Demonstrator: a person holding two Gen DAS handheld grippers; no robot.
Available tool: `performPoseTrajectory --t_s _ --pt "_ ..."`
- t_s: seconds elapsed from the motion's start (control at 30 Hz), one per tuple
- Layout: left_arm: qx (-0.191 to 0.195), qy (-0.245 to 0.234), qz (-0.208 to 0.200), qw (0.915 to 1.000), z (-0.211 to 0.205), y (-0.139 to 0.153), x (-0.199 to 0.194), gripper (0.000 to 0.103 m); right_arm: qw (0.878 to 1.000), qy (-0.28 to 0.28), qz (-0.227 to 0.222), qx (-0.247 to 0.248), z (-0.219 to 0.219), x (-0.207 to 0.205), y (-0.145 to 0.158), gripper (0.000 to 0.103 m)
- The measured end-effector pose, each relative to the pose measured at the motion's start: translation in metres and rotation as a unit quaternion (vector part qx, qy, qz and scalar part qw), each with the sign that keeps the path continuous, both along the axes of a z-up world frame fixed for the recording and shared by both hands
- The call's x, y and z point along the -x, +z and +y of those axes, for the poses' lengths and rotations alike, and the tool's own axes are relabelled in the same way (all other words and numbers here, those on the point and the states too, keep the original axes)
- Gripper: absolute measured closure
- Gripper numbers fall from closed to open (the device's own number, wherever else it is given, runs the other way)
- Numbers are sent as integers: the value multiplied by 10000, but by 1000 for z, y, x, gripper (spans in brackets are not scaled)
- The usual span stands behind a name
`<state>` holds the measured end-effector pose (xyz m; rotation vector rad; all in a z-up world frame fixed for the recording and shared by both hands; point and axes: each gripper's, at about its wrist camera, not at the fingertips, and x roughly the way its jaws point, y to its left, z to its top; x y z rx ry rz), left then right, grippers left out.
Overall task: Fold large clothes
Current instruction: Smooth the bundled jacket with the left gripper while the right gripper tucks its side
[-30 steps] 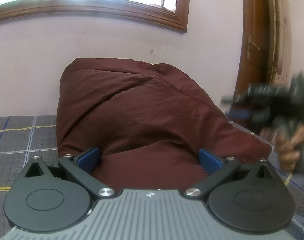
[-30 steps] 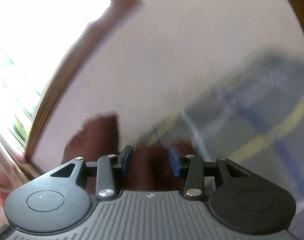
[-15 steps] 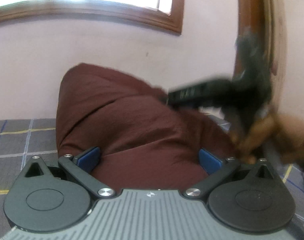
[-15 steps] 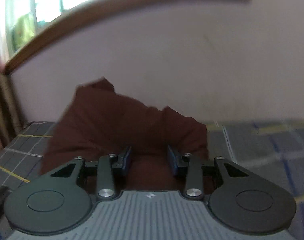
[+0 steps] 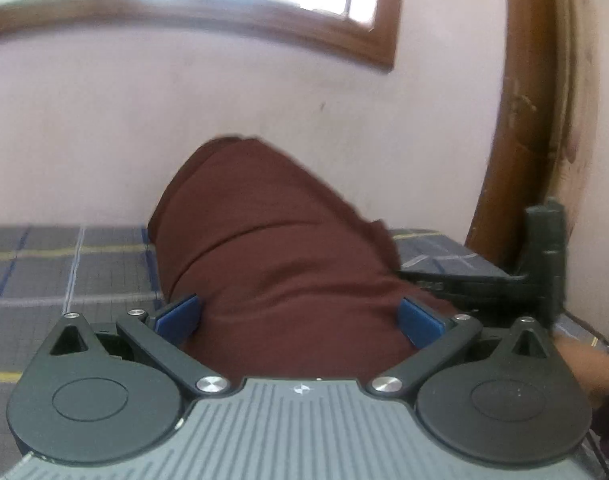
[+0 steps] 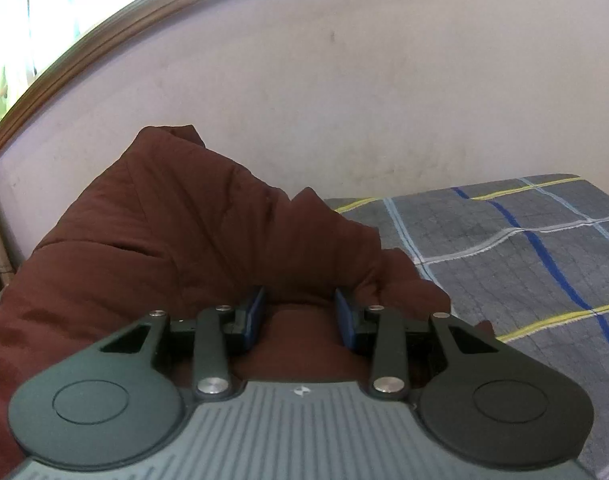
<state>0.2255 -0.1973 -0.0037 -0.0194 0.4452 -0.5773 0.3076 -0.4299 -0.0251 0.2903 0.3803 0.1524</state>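
A dark red garment [image 5: 280, 248] is heaped on a checked bedsheet [image 6: 516, 248] against a pale wall [image 6: 344, 100]. The left gripper [image 5: 298, 316] is held wide open over the cloth. The right gripper [image 6: 300, 316] is held partly open, with cloth seen between its fingers but not pinched.

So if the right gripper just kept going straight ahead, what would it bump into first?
Most likely the maroon garment heaped on the bed: it fills the view past the right gripper. The wall lies beyond it.
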Motion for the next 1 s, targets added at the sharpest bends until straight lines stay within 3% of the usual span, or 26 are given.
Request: performPoseTrajectory --t_s 0.47,0.53,0.6,0.73,0.77,0.8,0.87,1.0 --pt "-447 137 146 9988 -10 -7 -9 0 9984 -350 -160 416 4 34 4 64" --pt "-467 144 162 9987 -11 -7 -10 0 9975 -498 -163 467 5 40 4 59" --pt "-500 162 175 9985 -12 -7 -11 0 9963 -683 -171 496 4 45 4 47" --pt "-535 163 185 9983 -12 -7 -10 0 9947 -827 -157 586 3 53 5 40" --pt "-535 173 198 9982 -12 -8 -10 0 9938 -885 -163 655 5 55 7 35" --pt "-521 180 218 9982 -11 -8 -11 0 9929 -975 -137 673 5 57 8 22" --pt "-490 181 260 9983 -10 -9 -12 0 9925 -1123 -15 476 -4 61 9 8" --pt "-467 158 284 9984 -9 -9 -13 0 9961 -849 137 -208 -25 65 4 6"
